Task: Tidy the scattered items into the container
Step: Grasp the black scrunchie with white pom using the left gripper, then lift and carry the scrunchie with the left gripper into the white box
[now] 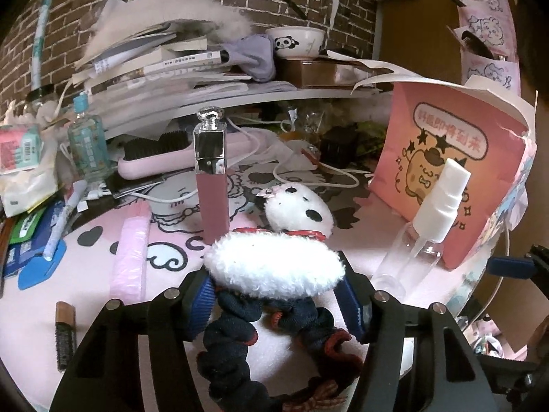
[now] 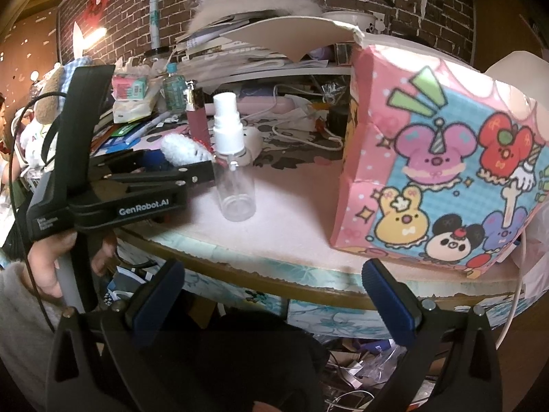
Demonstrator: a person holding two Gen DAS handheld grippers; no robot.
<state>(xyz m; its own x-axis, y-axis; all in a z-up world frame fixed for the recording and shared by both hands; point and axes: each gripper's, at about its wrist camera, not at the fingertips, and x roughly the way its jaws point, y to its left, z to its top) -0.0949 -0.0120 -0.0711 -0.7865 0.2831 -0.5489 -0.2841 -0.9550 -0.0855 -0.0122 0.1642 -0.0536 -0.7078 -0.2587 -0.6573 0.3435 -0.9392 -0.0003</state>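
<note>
The left gripper (image 1: 274, 295) was clamped on a fluffy panda scrunchie (image 1: 274, 271) above the table's near edge. The right gripper (image 2: 274, 292) was spread, empty. Spray bottle (image 2: 233, 168), lip gloss (image 1: 211, 178) and the pink box (image 2: 442, 171) by the right edge awaited; tidying looked barely begun.

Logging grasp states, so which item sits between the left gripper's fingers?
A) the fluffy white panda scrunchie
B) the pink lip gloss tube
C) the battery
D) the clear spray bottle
A: the left gripper has its blue-padded fingers closed around the fluffy white panda scrunchie.
</note>
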